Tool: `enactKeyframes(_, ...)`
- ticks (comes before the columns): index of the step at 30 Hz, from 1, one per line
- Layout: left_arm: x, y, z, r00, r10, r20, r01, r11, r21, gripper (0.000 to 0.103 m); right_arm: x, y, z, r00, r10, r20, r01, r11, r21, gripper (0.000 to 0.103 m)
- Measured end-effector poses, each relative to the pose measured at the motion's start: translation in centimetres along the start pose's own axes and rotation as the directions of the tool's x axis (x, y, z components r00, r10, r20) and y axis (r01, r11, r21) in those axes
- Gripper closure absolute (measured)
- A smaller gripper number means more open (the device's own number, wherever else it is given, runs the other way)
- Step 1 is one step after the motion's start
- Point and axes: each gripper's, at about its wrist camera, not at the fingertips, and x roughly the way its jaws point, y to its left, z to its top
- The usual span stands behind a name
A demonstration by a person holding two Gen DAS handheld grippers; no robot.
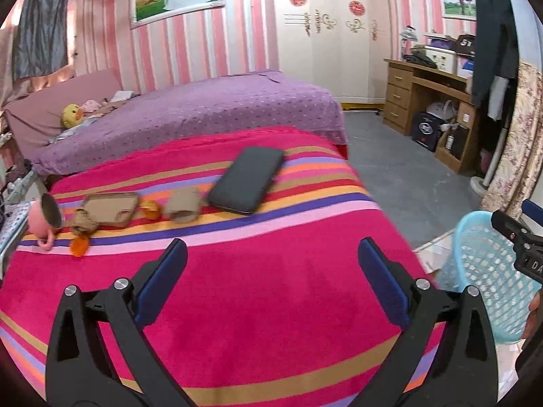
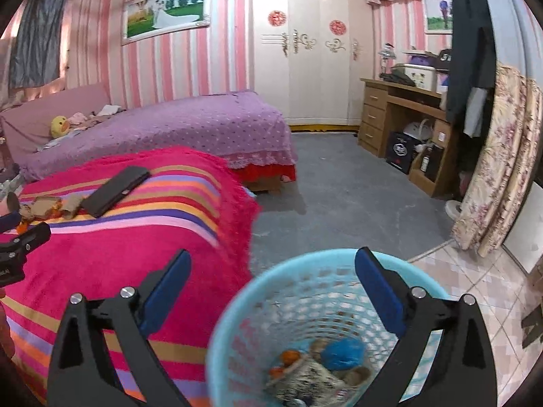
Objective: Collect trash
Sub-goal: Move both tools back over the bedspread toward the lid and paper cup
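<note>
My left gripper [image 1: 271,251] is open and empty above the striped pink blanket [image 1: 271,305]. Beyond it lie scraps of trash: a cardboard roll [image 1: 183,205], orange peel [image 1: 152,211], a crumpled brown paper [image 1: 83,225] and another orange scrap [image 1: 78,247]. My right gripper [image 2: 273,261] is open and empty, right over the light blue mesh basket [image 2: 237,312]. The basket holds a blue wad [image 2: 342,352], orange bits [image 2: 290,357] and crumpled paper. The basket also shows in the left wrist view [image 1: 485,271].
On the blanket also lie a dark phone [image 1: 247,179], a brown phone case [image 1: 112,207] and a pink cup [image 1: 44,217] on its side. A purple bed [image 1: 217,108] stands behind, a wooden desk [image 2: 400,115] and a floral curtain [image 2: 499,156] at the right.
</note>
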Motion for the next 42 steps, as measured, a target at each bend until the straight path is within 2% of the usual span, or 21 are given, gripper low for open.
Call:
enactKeyframes(13,1.0,12.3,-0.3,0.99,0.136,-0.039,-0.137,0.99,-0.044,0.006,2.0,9.4,0.7,0.994,0.099,-0.034,-0.1,0.995,-0.022,0.008)
enactKeyframes(20,2.1,19.2,-1.2,0.982,0.166,-0.094,-0.176,0.979,-0.102,0.006,3.9,15.4,1.1,0.988,0.142,-0.063,-0.144,0.989,-0.028,0.008)
enactKeyframes(25,4.1,23.8,-2.3,0.969,0.188,-0.158,-0.21,0.969,-0.131,0.006,5.3,20.2,0.9,0.985,0.147,-0.085,-0.154,0.985,-0.079,0.005)
enactKeyframes(28,5.7,25.9,-3.2,0.956,0.203,-0.211,-0.238,0.958,-0.157,0.006,6.1,21.9,0.9,0.984,0.145,-0.104,-0.156,0.983,-0.099,0.005)
enactKeyframes(33,7.9,28.7,-3.8,0.945,0.175,-0.276,-0.246,0.938,-0.246,0.006,7.6,22.7,1.0,0.978,0.156,-0.141,-0.168,0.983,-0.074,0.005)
enactKeyframes(36,8.7,29.4,-3.8,0.943,0.162,-0.29,-0.243,0.932,-0.27,0.009,8.5,23.1,1.0,0.97,0.167,-0.174,-0.177,0.983,-0.045,0.005)
enactKeyframes(42,10.7,29.0,-3.2,0.946,0.115,-0.304,-0.197,0.948,-0.251,0.033,8.3,24.5,0.6,0.969,0.175,-0.175,-0.192,0.978,-0.086,0.005)
